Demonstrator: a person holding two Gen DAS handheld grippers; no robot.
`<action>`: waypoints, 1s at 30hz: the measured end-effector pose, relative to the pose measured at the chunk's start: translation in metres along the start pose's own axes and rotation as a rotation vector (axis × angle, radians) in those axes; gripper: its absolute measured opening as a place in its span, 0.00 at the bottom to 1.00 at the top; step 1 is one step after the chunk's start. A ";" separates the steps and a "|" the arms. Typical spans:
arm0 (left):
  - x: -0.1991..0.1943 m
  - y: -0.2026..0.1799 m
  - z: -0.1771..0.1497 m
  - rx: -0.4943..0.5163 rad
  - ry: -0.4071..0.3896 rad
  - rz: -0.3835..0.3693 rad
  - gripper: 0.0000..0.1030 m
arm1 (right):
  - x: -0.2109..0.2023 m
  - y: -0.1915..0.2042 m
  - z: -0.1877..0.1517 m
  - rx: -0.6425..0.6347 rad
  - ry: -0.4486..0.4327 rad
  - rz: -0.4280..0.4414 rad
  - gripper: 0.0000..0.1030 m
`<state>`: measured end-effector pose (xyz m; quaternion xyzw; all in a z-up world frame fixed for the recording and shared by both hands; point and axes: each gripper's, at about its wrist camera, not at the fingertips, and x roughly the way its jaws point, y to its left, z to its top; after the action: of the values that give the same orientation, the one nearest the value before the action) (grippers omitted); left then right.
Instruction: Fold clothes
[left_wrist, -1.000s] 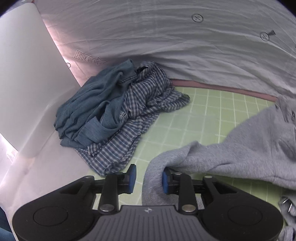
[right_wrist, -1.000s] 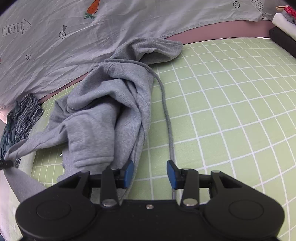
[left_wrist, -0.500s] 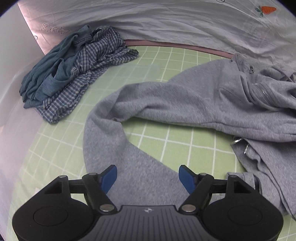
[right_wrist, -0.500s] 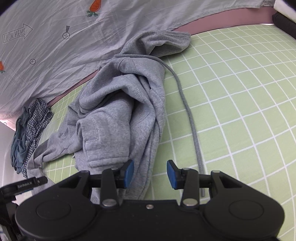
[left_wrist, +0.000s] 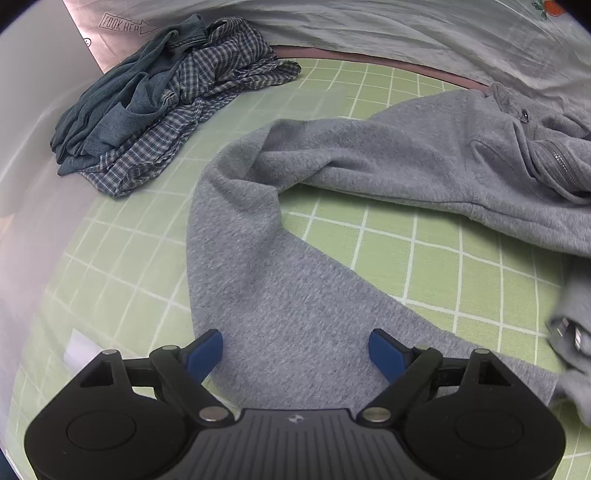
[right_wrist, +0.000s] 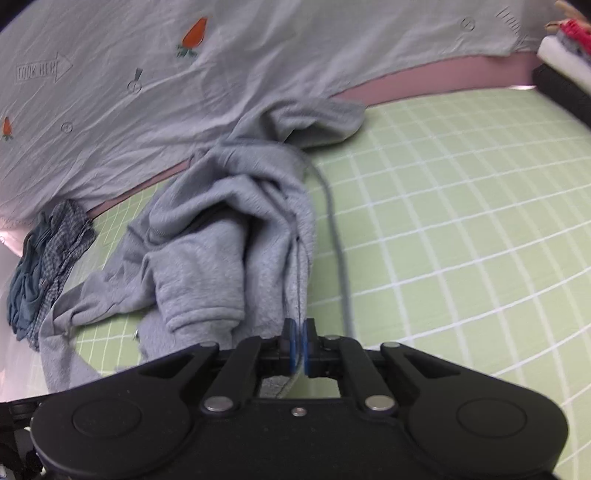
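A grey zip hoodie lies crumpled on the green grid mat. One sleeve runs from it toward my left gripper. That gripper's jaws are opening wide; the sleeve lies flat on the mat between and below the blue pads, which do not press it. In the right wrist view the hoodie is bunched up, its drawstring trailing over the mat. My right gripper is shut on the hoodie's front edge, thin fabric pinched between the pads.
A pile of blue and checked clothes sits at the mat's far left corner, also visible as the pile. A wrinkled grey sheet hangs behind. Folded items are stacked at far right. A white paper slip lies beside the left gripper.
The left jaws spread wide and the gripper sank over the sleeve, which now lies flat. The right jaws closed on the hoodie's edge and pulled it up a little.
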<state>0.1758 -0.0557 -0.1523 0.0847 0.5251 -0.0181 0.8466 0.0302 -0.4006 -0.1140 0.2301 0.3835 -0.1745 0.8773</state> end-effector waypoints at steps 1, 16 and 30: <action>0.001 0.001 0.000 -0.006 0.000 -0.002 0.88 | -0.011 -0.009 0.006 0.004 -0.041 -0.037 0.03; -0.011 -0.009 -0.004 -0.048 0.021 -0.014 0.90 | -0.044 -0.077 0.013 0.045 -0.111 -0.311 0.51; -0.057 -0.107 -0.021 0.055 -0.021 -0.188 0.91 | -0.057 -0.114 -0.033 0.168 -0.034 -0.252 0.69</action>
<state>0.1188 -0.1613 -0.1244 0.0579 0.5212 -0.1127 0.8439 -0.0811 -0.4701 -0.1211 0.2498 0.3782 -0.3184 0.8326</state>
